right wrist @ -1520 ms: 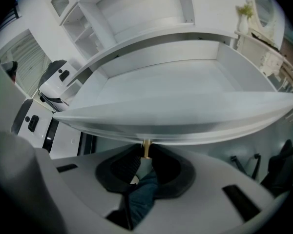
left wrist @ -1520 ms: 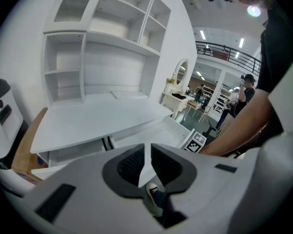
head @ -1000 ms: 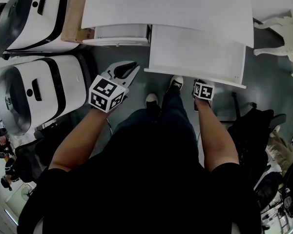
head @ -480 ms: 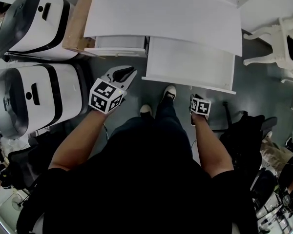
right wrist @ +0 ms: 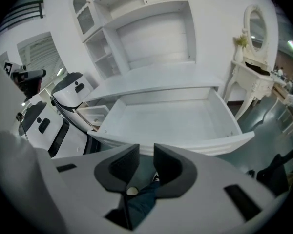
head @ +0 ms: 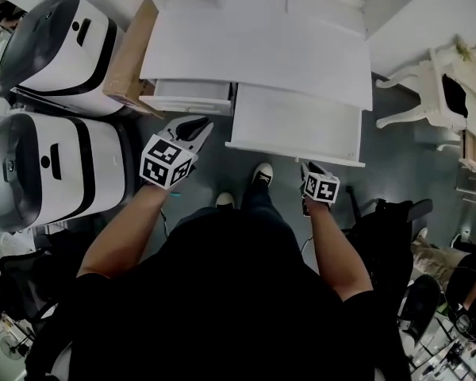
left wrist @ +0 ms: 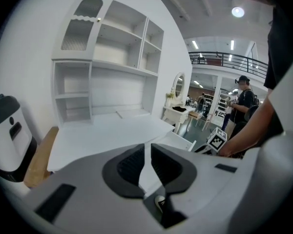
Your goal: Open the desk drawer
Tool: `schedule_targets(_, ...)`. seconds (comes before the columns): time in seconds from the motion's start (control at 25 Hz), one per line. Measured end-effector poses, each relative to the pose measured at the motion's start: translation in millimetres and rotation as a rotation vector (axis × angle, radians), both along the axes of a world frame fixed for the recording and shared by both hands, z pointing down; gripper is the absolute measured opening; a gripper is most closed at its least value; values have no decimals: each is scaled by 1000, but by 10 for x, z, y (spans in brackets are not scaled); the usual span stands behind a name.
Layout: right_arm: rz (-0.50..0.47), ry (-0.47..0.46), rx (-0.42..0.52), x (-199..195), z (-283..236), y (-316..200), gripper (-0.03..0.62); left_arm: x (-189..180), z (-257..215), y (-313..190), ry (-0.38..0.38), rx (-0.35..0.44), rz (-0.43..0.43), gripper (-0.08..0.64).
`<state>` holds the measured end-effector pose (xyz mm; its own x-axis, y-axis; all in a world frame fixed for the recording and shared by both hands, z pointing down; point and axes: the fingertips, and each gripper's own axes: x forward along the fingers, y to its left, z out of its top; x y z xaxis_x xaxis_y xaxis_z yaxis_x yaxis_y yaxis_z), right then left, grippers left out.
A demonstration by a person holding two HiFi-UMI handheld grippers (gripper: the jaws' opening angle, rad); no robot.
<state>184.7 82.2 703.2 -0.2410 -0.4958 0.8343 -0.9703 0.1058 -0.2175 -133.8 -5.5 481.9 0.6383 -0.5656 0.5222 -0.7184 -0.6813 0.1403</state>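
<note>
Already the wide, shallow white drawer (head: 297, 125) stands pulled out beneath the white tabletop (head: 254, 46); left tongs (left wrist: 147, 152) narrowly apart, right tongs (right wrist: 146, 155) apart, both empty

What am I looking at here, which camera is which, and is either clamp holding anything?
No robot arm here: a person stands at a white desk with a two-jaw gripper in each hand. The top-down picture comes from a head camera; the other two cameras ride on the grippers and look along their jaws. The left gripper and right gripper both have jaws apart with nothing between them. The wide drawer is pulled out and looks empty. I see nothing on the desk top.
</note>
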Motion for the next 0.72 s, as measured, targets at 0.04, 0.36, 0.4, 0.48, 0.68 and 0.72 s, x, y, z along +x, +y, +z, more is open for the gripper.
schedule_targets(0.04, 2, -7, 21, -35, -105, -35, 95, -32, -37, 2, 5, 6, -7, 46)
schedule_targets(0.36, 12, -85, 187, -425, -857, -197, 84, -334, -202, 127, 18, 40, -44, 46)
schedule_targets(0.4, 11, -96, 210, -479, -968, -221, 83, -361, -228, 141, 19, 44, -46, 46)
schedule_targets(0.48, 7, -116, 249, -586, -1173, -251, 81, -411, -277, 180, 22, 51, -53, 46)
schedule_targets(0.68, 4, -149, 315, -791, -1609, -277, 74, -511, -354, 308, 34, 65, -60, 46)
schedule_targets(0.72, 3, -152, 331, -822, -1695, -287, 74, -534, -362, 333, 35, 67, -60, 46)
